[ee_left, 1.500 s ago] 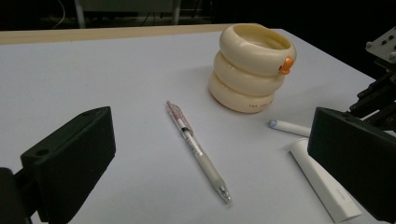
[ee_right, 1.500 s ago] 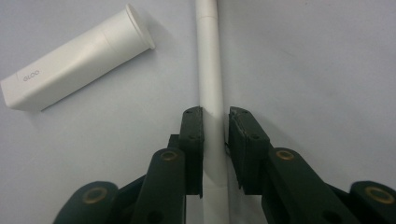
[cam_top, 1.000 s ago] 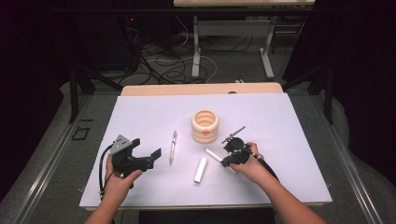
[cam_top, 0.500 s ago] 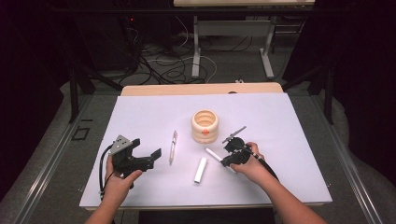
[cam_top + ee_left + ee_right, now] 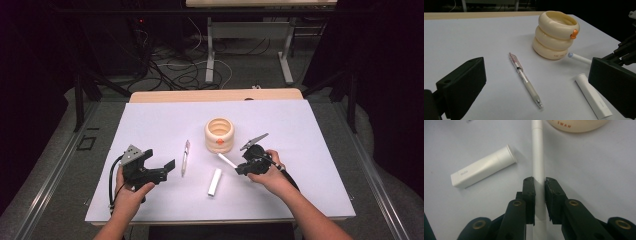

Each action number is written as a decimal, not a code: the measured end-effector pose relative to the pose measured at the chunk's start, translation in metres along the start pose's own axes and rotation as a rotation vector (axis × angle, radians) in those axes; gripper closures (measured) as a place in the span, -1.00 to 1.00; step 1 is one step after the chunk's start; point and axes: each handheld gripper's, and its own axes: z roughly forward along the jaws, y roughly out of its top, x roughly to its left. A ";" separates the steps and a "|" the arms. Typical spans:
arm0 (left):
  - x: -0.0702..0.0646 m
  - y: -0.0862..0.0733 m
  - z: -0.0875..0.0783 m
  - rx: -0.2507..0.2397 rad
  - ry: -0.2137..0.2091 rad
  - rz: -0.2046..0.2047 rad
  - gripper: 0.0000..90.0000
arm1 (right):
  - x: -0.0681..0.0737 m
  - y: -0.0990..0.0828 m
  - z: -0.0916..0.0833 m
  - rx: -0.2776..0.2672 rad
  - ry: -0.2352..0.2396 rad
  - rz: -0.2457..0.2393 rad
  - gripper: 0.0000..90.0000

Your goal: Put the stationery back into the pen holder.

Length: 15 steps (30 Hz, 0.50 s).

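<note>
While the right hand-held gripper (image 5: 539,185) clamps a white pen (image 5: 538,157) (beside cup (image 5: 219,135)), left hand-held gripper (image 5: 159,167) wide.

We read "SWAN" in gold-brown letters on the base of the cream ringed holder (image 5: 577,125). The white cap (image 5: 482,166) lying on the desk carries small grey print that looks like "GLOO", though we cannot be sure. The pen's (image 5: 524,79) markings are too small to read.
</note>
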 end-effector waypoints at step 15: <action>-0.002 0.002 0.002 0.012 0.009 -0.009 -0.94 | 0.007 0.007 -0.023 -0.174 0.007 -0.043 0.74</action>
